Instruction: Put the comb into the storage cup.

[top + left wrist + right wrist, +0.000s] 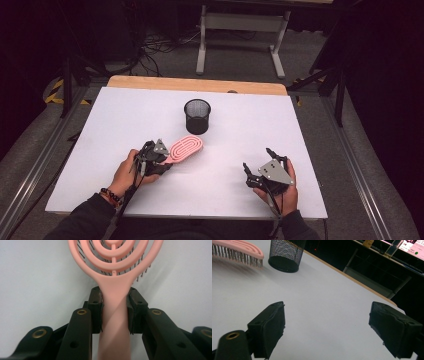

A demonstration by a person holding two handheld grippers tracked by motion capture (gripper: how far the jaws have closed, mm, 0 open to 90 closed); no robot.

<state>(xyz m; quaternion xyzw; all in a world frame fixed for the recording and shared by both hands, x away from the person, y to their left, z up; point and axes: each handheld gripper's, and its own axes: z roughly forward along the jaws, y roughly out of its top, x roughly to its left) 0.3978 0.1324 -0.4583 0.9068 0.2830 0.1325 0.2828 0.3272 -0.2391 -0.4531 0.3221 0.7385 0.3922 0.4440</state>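
Tabletop (125,115) is white with a wooden far edge; left gripper (114,308) pinches pink hairbrush (115,270), right gripper (327,325) spread.

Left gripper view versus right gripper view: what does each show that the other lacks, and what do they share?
Left gripper view: the left gripper with its pads closed on the pink hairbrush handle, bristles facing the table.
Right gripper view: the right gripper open over bare table, the black mesh cup standing past the brush head, and a dark room beyond.
Both: the hairbrush and the white table.
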